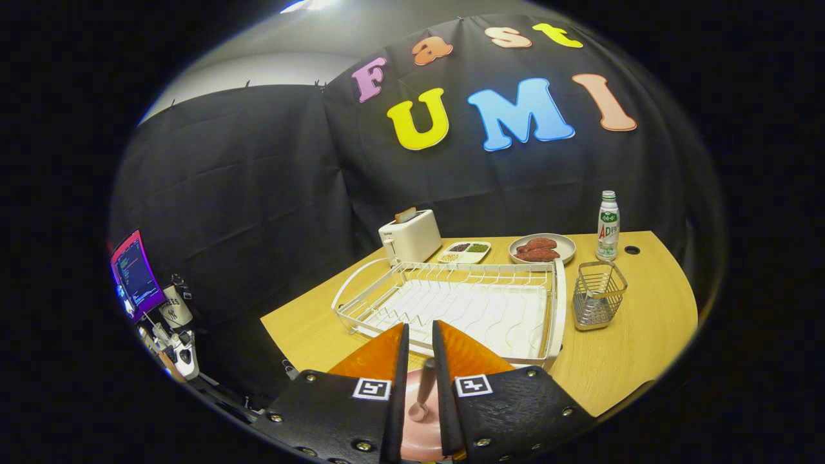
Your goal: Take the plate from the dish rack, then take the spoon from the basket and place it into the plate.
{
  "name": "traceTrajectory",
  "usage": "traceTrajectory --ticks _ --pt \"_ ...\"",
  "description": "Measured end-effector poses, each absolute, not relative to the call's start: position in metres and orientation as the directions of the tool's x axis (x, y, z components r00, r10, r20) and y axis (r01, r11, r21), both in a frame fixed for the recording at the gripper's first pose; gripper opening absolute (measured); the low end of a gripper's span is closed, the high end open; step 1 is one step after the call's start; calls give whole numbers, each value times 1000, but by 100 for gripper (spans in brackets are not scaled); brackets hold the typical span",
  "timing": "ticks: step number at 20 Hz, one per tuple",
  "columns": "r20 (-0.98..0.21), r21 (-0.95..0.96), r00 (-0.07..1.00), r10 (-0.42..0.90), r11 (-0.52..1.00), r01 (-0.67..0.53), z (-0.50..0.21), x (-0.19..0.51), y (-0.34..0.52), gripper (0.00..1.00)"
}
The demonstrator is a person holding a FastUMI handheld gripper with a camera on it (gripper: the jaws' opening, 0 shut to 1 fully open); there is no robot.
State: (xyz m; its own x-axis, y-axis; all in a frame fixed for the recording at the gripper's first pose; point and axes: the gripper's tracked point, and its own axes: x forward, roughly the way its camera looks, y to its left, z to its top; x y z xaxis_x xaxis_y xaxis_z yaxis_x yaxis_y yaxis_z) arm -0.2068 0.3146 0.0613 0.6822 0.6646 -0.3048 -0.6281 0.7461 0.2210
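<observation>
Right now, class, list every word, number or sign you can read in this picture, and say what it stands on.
Bottle: label print too blurred to read.
Mug: lettering too small to read.
Screen: text too small to read.
Gripper, fingers slightly apart either side of the spoon over the plate: square coded markers, no words.

Nothing here that I can read as words. My gripper (419,324) carries two square black-and-white coded markers (372,388), one at each finger's base. They're patterns, not letters. The fingers stand slightly apart. Far right, the bottle (607,225) wears a green-and-red label, too small for me. Far left, a mug (175,308) shows dark lettering, blurred.
</observation>
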Motion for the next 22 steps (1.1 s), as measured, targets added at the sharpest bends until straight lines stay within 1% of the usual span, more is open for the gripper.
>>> traceTrajectory --ticks 5,12,15,19,22 --pt "-306 222 713 630 776 -590 60 -200 294 22" --pt "-249 195 797 550 835 -515 85 -174 256 22" --pt "-178 153 855 488 872 -466 117 -152 230 22" --pt "-27 61 924 382 923 -380 192 -117 191 22" --pt "57 2 949 311 950 -312 247 -97 167 22"
